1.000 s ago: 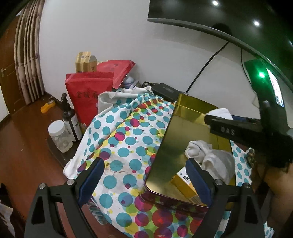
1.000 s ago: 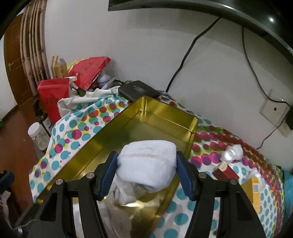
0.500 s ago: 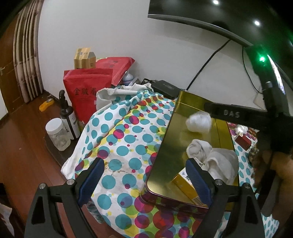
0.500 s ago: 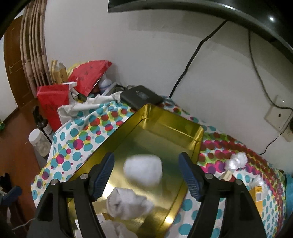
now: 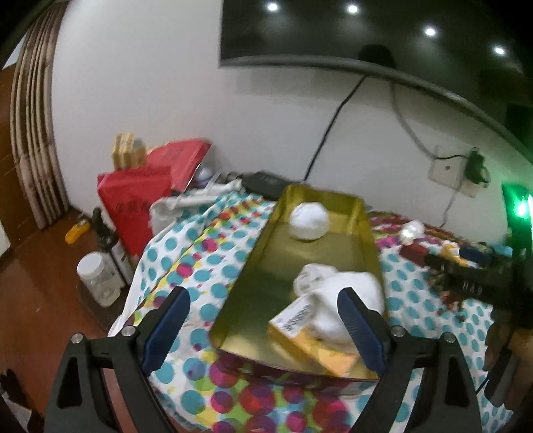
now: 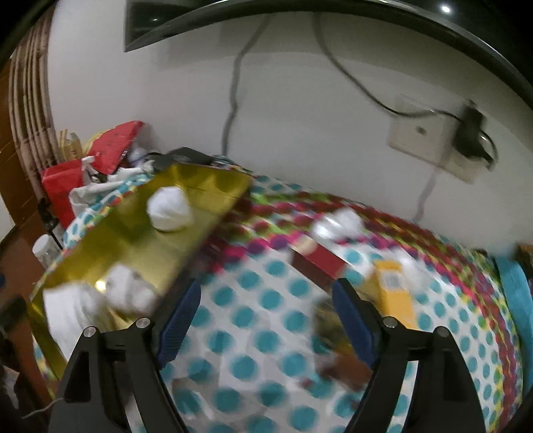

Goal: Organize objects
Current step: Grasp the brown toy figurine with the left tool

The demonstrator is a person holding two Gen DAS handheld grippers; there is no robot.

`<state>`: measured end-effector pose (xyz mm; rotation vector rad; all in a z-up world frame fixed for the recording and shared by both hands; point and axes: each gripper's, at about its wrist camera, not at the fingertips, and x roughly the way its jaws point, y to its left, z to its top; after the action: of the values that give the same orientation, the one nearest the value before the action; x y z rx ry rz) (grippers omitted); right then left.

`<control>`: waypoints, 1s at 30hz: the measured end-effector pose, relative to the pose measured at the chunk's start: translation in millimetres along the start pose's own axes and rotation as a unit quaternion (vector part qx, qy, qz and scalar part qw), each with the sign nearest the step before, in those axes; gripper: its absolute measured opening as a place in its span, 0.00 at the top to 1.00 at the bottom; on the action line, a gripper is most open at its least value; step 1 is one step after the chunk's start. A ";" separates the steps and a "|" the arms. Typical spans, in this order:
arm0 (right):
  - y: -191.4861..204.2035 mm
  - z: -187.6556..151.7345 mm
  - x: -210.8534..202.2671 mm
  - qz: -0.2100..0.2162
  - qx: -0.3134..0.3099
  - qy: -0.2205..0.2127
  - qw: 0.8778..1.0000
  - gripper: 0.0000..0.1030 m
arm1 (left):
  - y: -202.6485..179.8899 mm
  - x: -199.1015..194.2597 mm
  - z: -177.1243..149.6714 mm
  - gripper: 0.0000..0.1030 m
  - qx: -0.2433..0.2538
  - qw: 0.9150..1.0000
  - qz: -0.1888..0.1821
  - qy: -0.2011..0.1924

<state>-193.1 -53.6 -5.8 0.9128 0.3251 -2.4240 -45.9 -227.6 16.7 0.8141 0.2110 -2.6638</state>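
A white sock ball (image 5: pixel 308 221) lies near the gold tin's (image 5: pixel 263 266) far end. The right gripper (image 6: pixel 266 319), jaws just opened and empty, hangs over the dotted cloth (image 6: pixel 253 299) (blurred); the left gripper (image 5: pixel 263 328) is spread wide at the tin's near edge.

We see a white wall (image 5: pixel 160 100) behind the desk (image 5: pixel 213 253), which wears a polka-dot cloth. At twelve o'clock hangs a dark screen (image 5: pixel 333 30) mirroring ceiling lights. At two o'clock sits a wall socket (image 5: pixel 446 170); at nine, striped curtains (image 5: pixel 33 143) above a reddish wooden floor (image 5: pixel 36 283).
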 end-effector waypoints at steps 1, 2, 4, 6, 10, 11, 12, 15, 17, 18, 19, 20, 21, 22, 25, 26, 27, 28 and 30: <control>-10.1 -6.5 -3.3 -0.005 0.001 -0.002 1.000 0.21 | -8.7 -5.7 0.9 0.10 0.007 1.000 -0.009 -0.009; -21.8 -14.0 -6.6 -0.010 0.005 -0.003 1.000 0.21 | -15.2 -8.6 1.2 0.10 0.012 1.000 -0.017 -0.014; -42.9 -25.9 -10.4 -0.016 0.015 -0.004 1.000 0.20 | -40.5 -11.7 -0.6 0.10 0.029 0.999 -0.036 -0.018; -59.5 -33.8 -9.8 -0.021 0.030 0.002 0.999 0.20 | -63.9 -8.6 -2.9 0.10 0.047 0.998 -0.049 -0.006; -90.0 -46.9 -8.8 -0.030 0.047 0.012 0.998 0.17 | -120.1 -4.1 -6.0 0.10 0.097 0.993 -0.067 0.003; -95.2 -49.2 -10.2 -0.029 0.047 0.010 0.998 0.16 | -129.6 -1.9 -5.7 0.10 0.102 0.992 -0.072 0.007; -99.3 -51.7 -11.8 -0.032 0.046 0.008 0.998 0.15 | -141.9 1.0 -4.5 0.10 0.108 0.991 -0.075 0.012; -112.1 -58.4 -18.1 -0.042 0.042 0.003 0.998 0.14 | -166.3 7.2 -4.0 0.10 0.119 0.989 -0.088 0.012; -121.1 -65.6 -20.3 -0.033 0.047 0.003 0.998 0.14 | -182.3 15.8 -2.8 0.10 0.119 0.988 -0.099 0.021; -126.0 -69.8 -21.6 -0.029 0.050 0.004 0.998 0.14 | -188.3 20.7 -2.7 0.10 0.120 0.987 -0.109 0.024; -128.8 -73.1 -22.5 -0.027 0.052 0.004 0.998 0.14 | -196.5 27.9 -3.2 0.10 0.121 0.985 -0.118 0.032; -135.6 -80.2 -24.3 -0.024 0.056 0.004 0.998 0.14 | -200.3 32.2 -3.5 0.10 0.121 0.984 -0.122 0.036; -139.9 -84.5 -25.7 -0.026 0.058 0.004 0.998 0.14 | -206.7 38.2 -4.6 0.10 0.121 0.983 -0.130 0.040; -147.3 -88.1 -27.2 -0.024 0.069 0.007 0.997 0.14 | -215.9 47.1 -6.3 0.10 0.127 0.981 -0.136 0.047; -171.0 -96.4 -36.2 -0.017 0.108 -0.003 0.994 0.13 | -237.5 64.2 -9.5 0.10 0.138 0.977 -0.149 0.060; -175.3 -98.0 -36.1 -0.017 0.113 0.002 0.993 0.13 | -243.2 68.9 -10.6 0.10 0.139 0.977 -0.148 0.065; -181.8 -100.3 -36.8 -0.018 0.123 0.004 0.992 0.13 | -251.1 75.3 -12.6 0.10 0.142 0.977 -0.141 0.072; -188.1 -102.3 -38.6 -0.025 0.134 0.004 0.991 0.13 | -255.7 79.7 -14.2 0.10 0.140 0.977 -0.140 0.076; -200.4 -107.2 -42.6 -0.041 0.158 0.002 0.987 0.12 | -267.3 87.6 -18.3 0.10 0.138 0.977 -0.140 0.084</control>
<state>-218.6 172.1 -49.4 1.0567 -0.0234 -2.5964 -202.8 0.3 -37.1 1.1762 -0.0087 -2.9307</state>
